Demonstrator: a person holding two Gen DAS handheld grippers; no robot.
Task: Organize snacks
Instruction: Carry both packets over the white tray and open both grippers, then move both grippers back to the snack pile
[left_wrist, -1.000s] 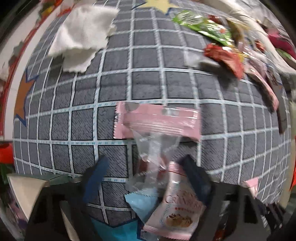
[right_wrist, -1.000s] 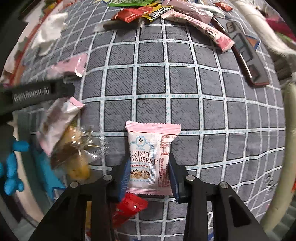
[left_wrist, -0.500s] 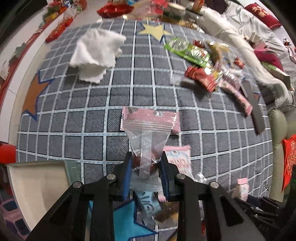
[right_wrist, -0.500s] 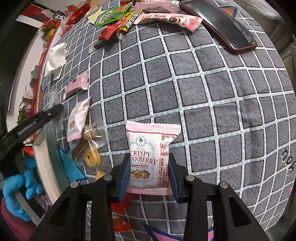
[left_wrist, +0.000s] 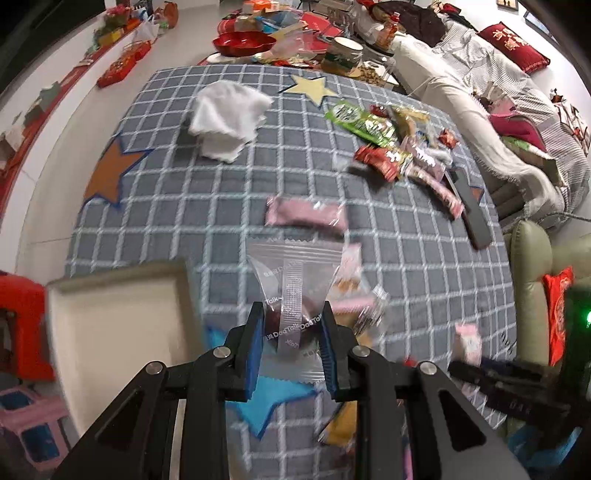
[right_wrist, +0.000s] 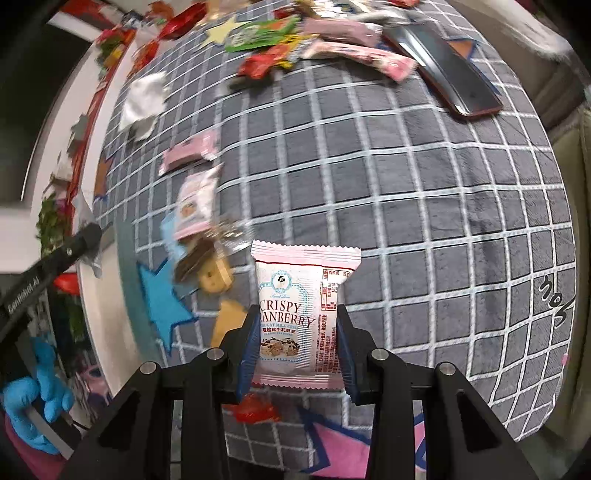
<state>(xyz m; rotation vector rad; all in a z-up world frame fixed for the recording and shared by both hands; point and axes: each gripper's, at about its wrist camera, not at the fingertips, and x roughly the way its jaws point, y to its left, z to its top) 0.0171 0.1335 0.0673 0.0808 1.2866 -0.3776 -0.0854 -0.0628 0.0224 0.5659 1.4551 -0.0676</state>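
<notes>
My left gripper (left_wrist: 291, 341) is shut on a clear-wrapped dark sweet (left_wrist: 291, 295) and holds it up above the grey checked mat (left_wrist: 221, 206). A white square tray (left_wrist: 118, 332) lies just left of it. My right gripper (right_wrist: 295, 350) is shut on a pink Crispy Cranberry packet (right_wrist: 301, 310), lifted over the mat (right_wrist: 424, 206). A small heap of loose snacks (right_wrist: 201, 240) lies on the mat to its left. In the right wrist view the left gripper's black arm (right_wrist: 48, 269) shows at the left edge, held by a blue-gloved hand (right_wrist: 35, 402).
A long pink bar (left_wrist: 306, 216) lies mid-mat, a white cloth (left_wrist: 225, 114) farther back, and a pile of wrapped snacks (left_wrist: 391, 147) with a dark phone (left_wrist: 469, 206) at the back right. A sofa (left_wrist: 480, 92) borders the right; red boxes line the left floor.
The left gripper closed on the clear-wrapped sweet and lifted it well off the mat, toward the tray. The right gripper rose with the pink packet held the whole time.
</notes>
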